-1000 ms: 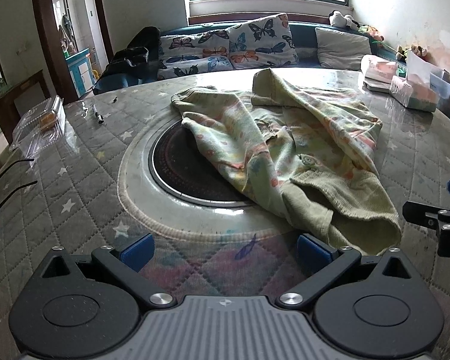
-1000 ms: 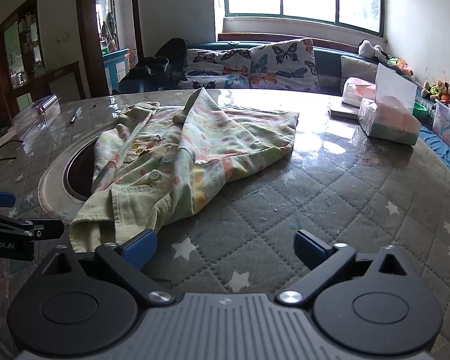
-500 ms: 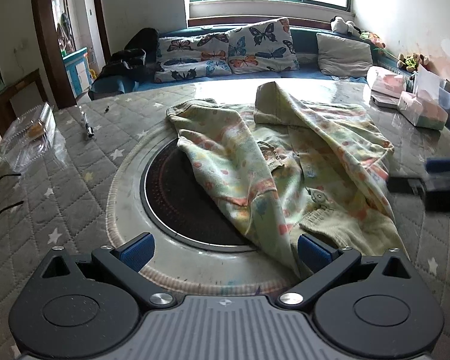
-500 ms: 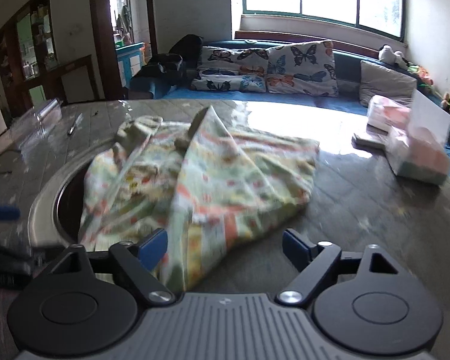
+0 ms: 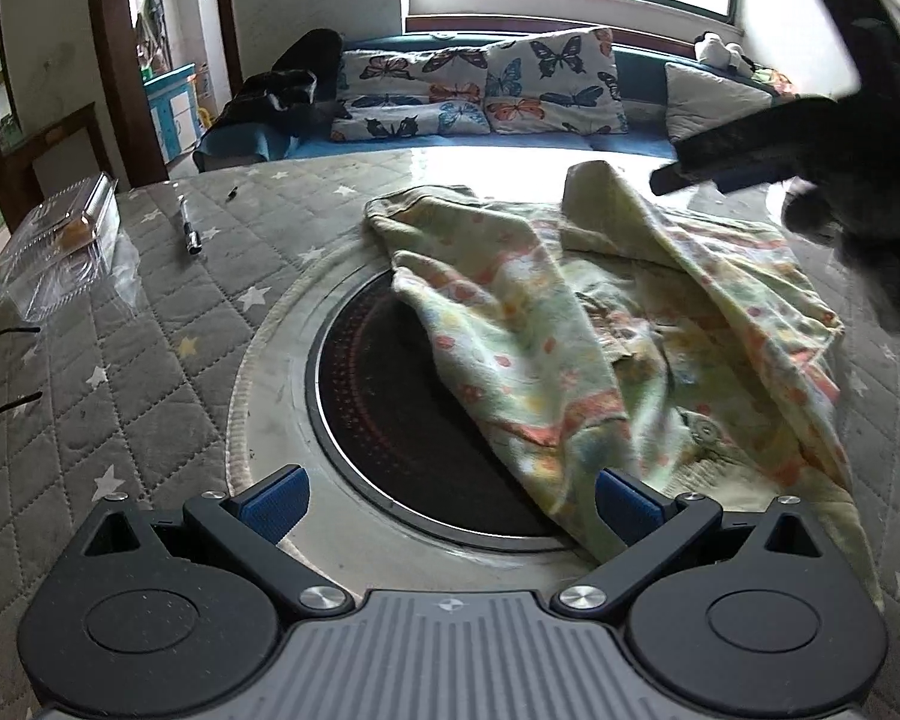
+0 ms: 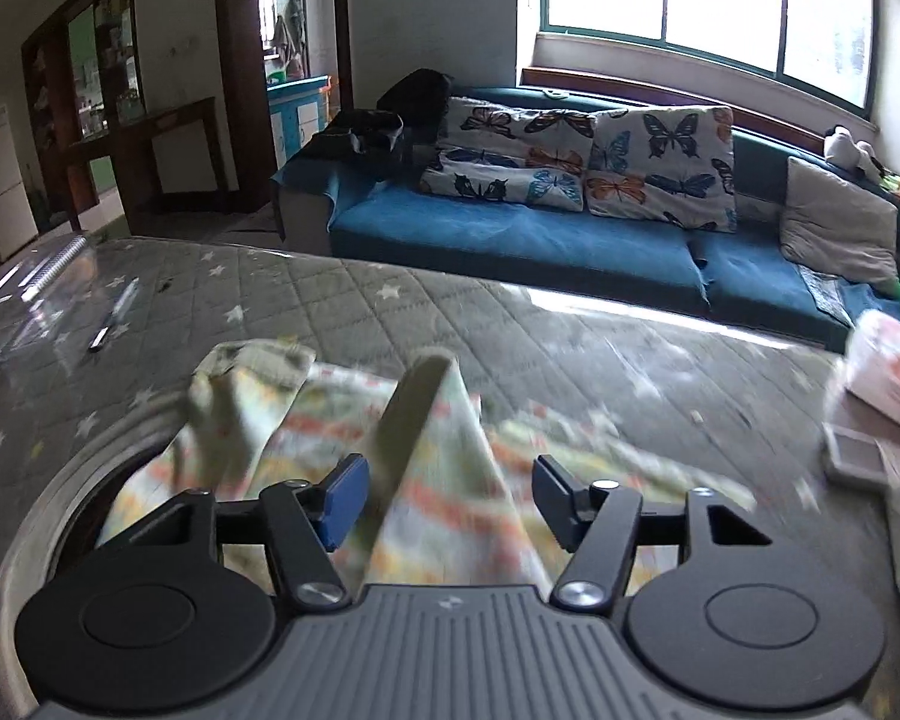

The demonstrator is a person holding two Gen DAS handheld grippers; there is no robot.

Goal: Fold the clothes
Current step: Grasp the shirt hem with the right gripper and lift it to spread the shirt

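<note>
A crumpled pale green floral garment [image 5: 600, 324] lies on the quilted grey table, partly over the round black hotplate [image 5: 390, 408]. My left gripper [image 5: 447, 504] is open and empty just in front of the garment's near hem, low over the hotplate rim. My right gripper [image 6: 444, 498] is open above the garment's raised fold [image 6: 417, 414], which stands between its jaws without being pinched. The right gripper's dark blurred body [image 5: 810, 138] also shows in the left wrist view, over the garment's far right side.
A clear plastic box [image 5: 60, 240] and a pen [image 5: 189, 228] lie at the table's left. A pink tissue box [image 6: 888, 372] and a small flat device [image 6: 858, 453] sit at the right. A blue sofa [image 6: 570, 246] with butterfly cushions stands beyond the table.
The right gripper has risen and swung forward over the garment's far raised fold, its jaws narrowing somewhat. The left gripper has moved forward toward the garment's near hem.
</note>
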